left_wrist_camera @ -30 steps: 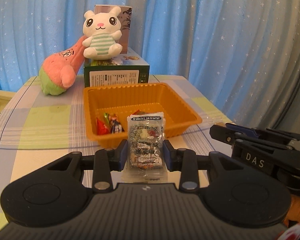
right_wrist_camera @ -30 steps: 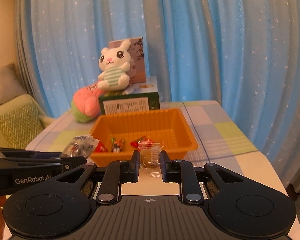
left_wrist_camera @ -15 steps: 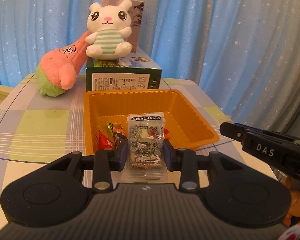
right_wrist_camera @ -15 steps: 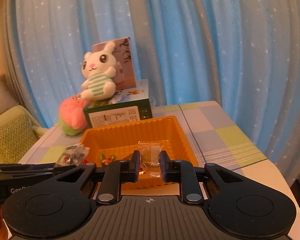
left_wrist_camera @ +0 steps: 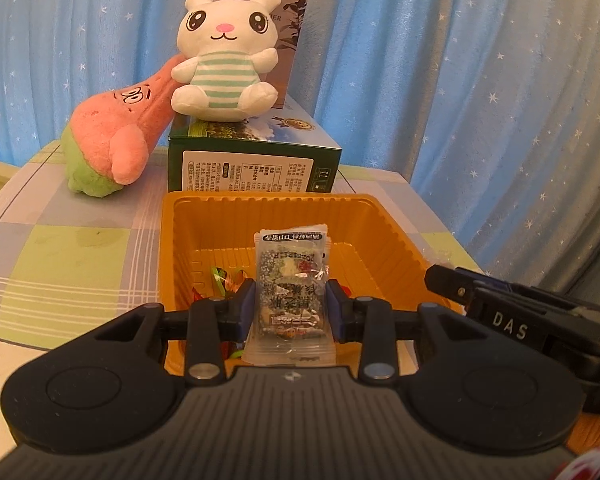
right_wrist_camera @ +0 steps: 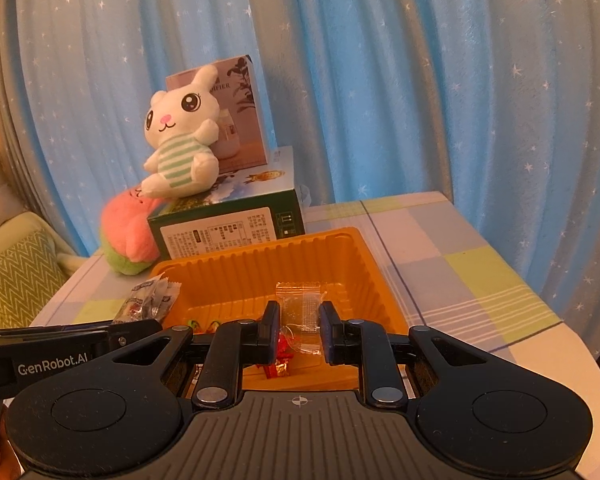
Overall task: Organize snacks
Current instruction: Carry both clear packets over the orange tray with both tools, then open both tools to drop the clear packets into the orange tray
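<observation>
In my left gripper (left_wrist_camera: 291,307) I hold a clear snack packet (left_wrist_camera: 291,292) printed with dark characters, the jaws clamped on its two sides so it stands upright over the near part of the orange plastic tray (left_wrist_camera: 396,240). My right gripper (right_wrist_camera: 299,326) is clamped the same way on a small clear sachet (right_wrist_camera: 303,312), also poised above the tray (right_wrist_camera: 260,264). Down on the tray floor lie a few wrapped sweets (right_wrist_camera: 282,354), red and gold, with green and red ones (left_wrist_camera: 224,280) showing toward the left side.

I judge this to be the drop step: both packets are carried and hang above the tray, neither yet released. The next move calls for easing each pair of jaws apart, low enough that the light wrappers fall inside the ribbed walls and not over the rim.

The packet's writing reads upside down to me and I cannot make it out. My right gripper's side shows "DAS" (left_wrist_camera: 510,326); my left one's side reads "GenRobot.AI" (right_wrist_camera: 52,368).

Behind the tray on the checked worktop (left_wrist_camera: 60,256) stands a green carton (left_wrist_camera: 252,160) with a white label panel too small to read. A white rabbit plush (left_wrist_camera: 226,60) in a striped shirt sits on it, against a tall box (left_wrist_camera: 288,36). A pink star plush (left_wrist_camera: 116,140) leans beside them, before the blue starred curtain (left_wrist_camera: 460,80).
</observation>
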